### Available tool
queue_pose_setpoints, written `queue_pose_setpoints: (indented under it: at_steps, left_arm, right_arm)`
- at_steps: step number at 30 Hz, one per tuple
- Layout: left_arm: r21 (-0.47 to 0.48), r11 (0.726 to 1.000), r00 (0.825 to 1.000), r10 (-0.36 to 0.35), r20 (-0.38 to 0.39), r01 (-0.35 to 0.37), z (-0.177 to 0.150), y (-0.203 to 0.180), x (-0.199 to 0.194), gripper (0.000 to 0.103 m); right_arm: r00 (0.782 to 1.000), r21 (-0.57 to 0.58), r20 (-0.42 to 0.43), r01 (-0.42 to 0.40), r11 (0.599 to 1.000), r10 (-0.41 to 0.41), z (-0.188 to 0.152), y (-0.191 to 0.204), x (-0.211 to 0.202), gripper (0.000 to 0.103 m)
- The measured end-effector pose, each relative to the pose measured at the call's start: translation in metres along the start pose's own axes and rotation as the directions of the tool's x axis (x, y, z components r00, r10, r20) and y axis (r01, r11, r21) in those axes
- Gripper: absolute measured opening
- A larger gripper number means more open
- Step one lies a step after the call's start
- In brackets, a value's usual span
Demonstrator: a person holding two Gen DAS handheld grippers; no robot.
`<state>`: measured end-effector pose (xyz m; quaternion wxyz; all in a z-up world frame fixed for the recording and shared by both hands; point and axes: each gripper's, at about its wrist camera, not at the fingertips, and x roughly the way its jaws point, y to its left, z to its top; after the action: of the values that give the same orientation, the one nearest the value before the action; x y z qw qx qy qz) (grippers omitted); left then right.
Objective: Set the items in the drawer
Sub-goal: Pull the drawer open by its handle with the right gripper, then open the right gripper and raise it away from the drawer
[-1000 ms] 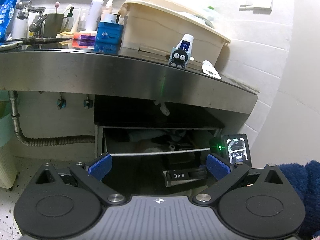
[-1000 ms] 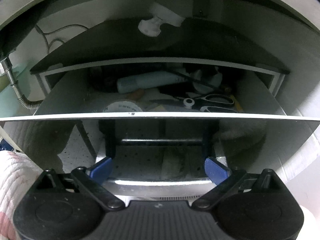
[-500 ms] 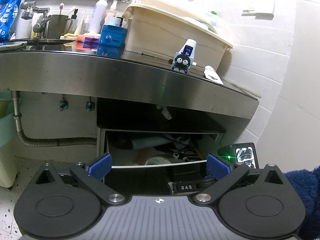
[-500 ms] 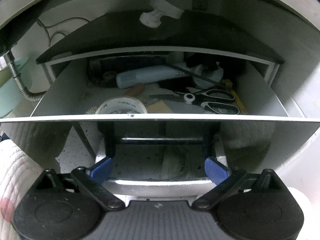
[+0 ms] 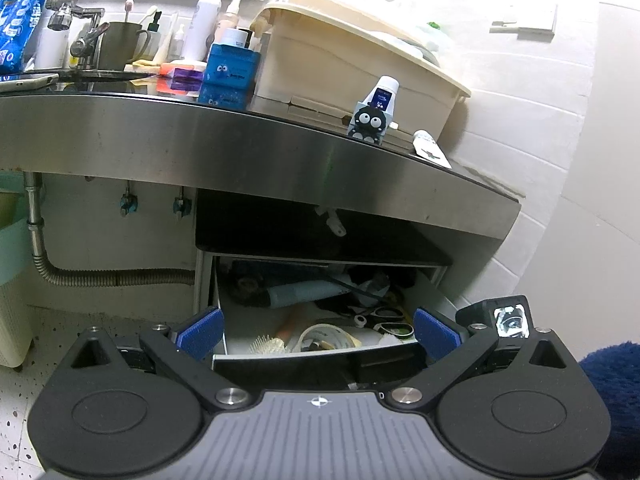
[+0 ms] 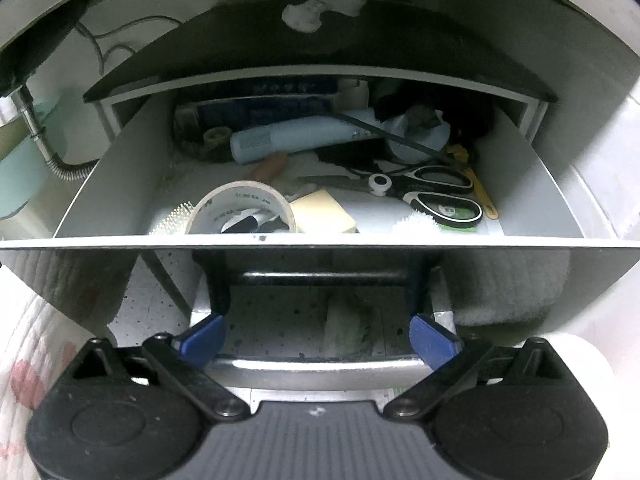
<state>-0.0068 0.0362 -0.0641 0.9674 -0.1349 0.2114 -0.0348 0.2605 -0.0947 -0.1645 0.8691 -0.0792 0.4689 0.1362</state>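
The drawer [image 6: 320,242] under the steel counter [image 5: 240,152] stands pulled out. Its silver bar handle [image 6: 316,364] lies between the fingers of my right gripper [image 6: 316,340], whose jaws are wide apart; whether they touch the handle I cannot tell. Inside lie a tape roll [image 6: 242,212], scissors [image 6: 436,192], a pale blue tube [image 6: 296,140], a hairbrush and a yellow block. My left gripper [image 5: 316,334] is open and empty, held back in front of the drawer [image 5: 320,320]. On the counter stand a small cartoon-face tube [image 5: 374,114] and a white tube [image 5: 430,148].
A beige tub [image 5: 352,64], a blue box [image 5: 230,72], bottles and a tap [image 5: 76,24] crowd the counter. A drain hose [image 5: 100,276] runs at the left. A black upper drawer front [image 6: 320,48] overhangs the open drawer. A blue fluffy thing [image 5: 612,380] lies at the right.
The drawer has slid further out with the right gripper at its handle, showing more of its contents. The left gripper has risen and drawn back, so more of the counter shows.
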Motion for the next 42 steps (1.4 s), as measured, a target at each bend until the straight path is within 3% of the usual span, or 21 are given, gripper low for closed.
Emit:
queue_pose_setpoints:
  at_steps: [15, 24, 28, 34, 38, 42]
  left_arm:
    - [0.001, 1.0, 1.0, 0.005, -0.009, -0.005, -0.003, -0.001, -0.001, 0.102]
    - [0.03, 0.999, 0.999, 0.012, -0.037, -0.01, -0.003, -0.006, 0.002, 0.102]
    - [0.054, 0.999, 0.999, 0.008, -0.036, -0.007, -0.002, -0.012, 0.0, 0.102]
    - [0.036, 0.999, 1.0, -0.007, 0.004, 0.007, 0.02, -0.01, -0.003, 0.102]
    - [0.041, 0.999, 0.999, -0.034, 0.031, 0.033, 0.041, -0.016, -0.003, 0.102]
    - [0.078, 0.997, 0.998, -0.005, 0.066, 0.0, 0.053, -0.024, 0.0, 0.102]
  right_arm:
    - [0.999, 0.0, -0.028, -0.023, 1.0, 0.023, 0.019, -0.005, 0.016, 0.1]
    - [0.997, 0.008, 0.021, -0.074, 0.997, 0.074, 0.013, -0.016, 0.004, 0.099]
    - [0.99, 0.031, 0.097, -0.105, 0.994, 0.101, 0.004, -0.025, -0.019, 0.099]
    - [0.951, 0.084, 0.29, -0.138, 0.987, 0.109, -0.021, -0.044, -0.064, 0.099]
    - [0.9, 0.105, 0.426, -0.147, 0.984, 0.089, -0.034, -0.048, -0.088, 0.103]
    - [0.849, 0.103, 0.523, -0.148, 0.984, 0.074, -0.046, -0.048, -0.102, 0.103]
